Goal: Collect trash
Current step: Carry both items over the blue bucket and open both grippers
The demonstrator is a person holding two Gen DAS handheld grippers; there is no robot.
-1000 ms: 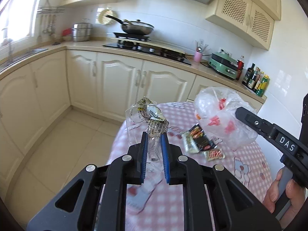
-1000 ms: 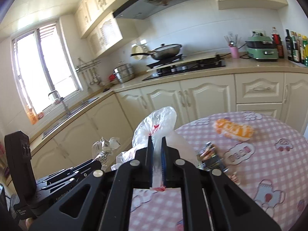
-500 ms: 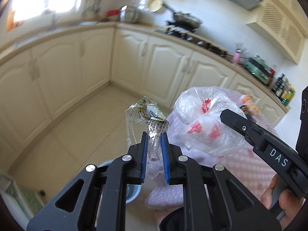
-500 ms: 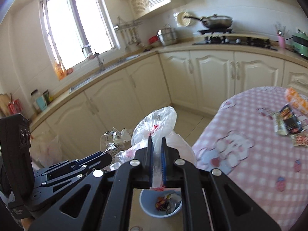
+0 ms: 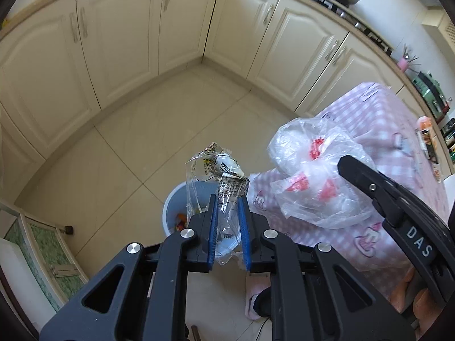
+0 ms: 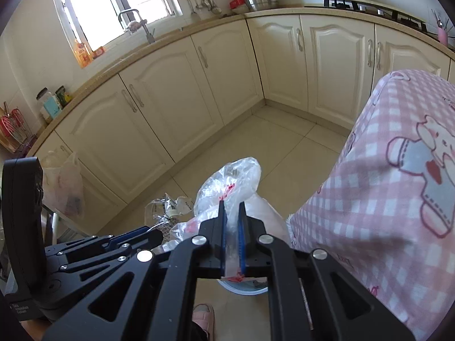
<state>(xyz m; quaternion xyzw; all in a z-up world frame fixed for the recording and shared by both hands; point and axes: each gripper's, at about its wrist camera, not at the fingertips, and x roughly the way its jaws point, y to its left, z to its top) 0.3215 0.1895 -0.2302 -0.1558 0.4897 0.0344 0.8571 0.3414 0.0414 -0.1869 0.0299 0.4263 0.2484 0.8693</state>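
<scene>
The left gripper (image 5: pixel 227 221) is clamped on a crumpled clear wrapper (image 5: pixel 219 170), and the right gripper (image 6: pixel 231 227) pinches a thin plastic bag (image 6: pixel 230 182). Both point downward over the small bin (image 5: pixel 176 207) on the floor, just left of the table (image 5: pixel 384 119), probably so that the trash falls inside once released.
</scene>
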